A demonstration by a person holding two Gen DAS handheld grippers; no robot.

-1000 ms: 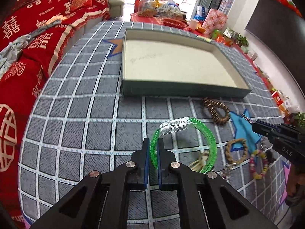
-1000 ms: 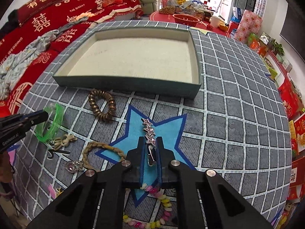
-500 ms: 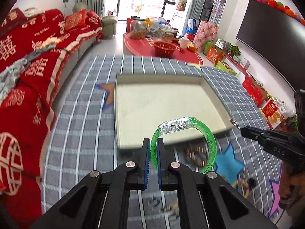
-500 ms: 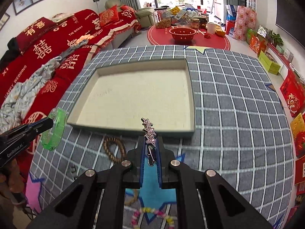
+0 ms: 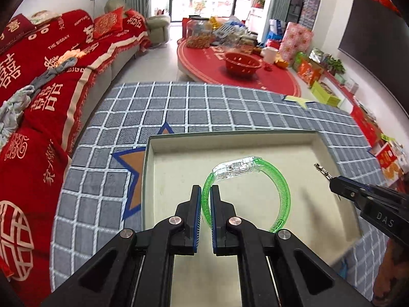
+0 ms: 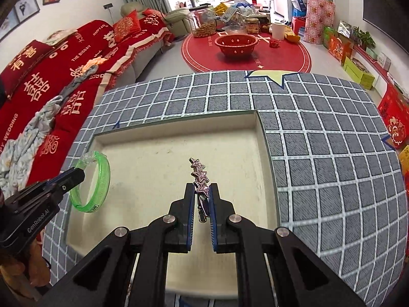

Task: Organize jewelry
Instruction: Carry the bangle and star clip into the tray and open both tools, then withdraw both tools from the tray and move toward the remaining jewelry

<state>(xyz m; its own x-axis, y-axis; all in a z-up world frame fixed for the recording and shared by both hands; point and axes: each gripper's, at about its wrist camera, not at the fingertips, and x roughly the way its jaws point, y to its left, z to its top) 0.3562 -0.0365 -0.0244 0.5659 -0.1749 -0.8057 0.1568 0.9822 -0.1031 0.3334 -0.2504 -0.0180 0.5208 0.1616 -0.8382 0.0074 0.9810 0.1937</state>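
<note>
My left gripper [image 5: 206, 192] is shut on a green translucent bangle [image 5: 278, 186] with a clear clasp, held in the air over the shallow cream-lined tray [image 5: 150, 168]. My right gripper [image 6: 202, 192] is shut on a silver star hair clip [image 6: 199, 172], held over the same tray [image 6: 263, 138]. The bangle [image 6: 101, 179] and the left gripper [image 6: 74, 176] show at the left of the right wrist view. The right gripper [image 5: 329, 179] and the clip's tip [image 5: 321, 170] show at the right of the left wrist view. The tray's floor is bare.
The tray lies on a grey grid-patterned cloth [image 6: 332, 168] with star patches. A red sofa [image 5: 38, 102] runs along the left. A red round mat [image 6: 245, 53] with a red bowl and jars lies beyond the table.
Both grippers rose from the cloth and moved forward over the tray, carrying the bangle and the clip. The loose bracelets on the cloth have dropped out of view.
</note>
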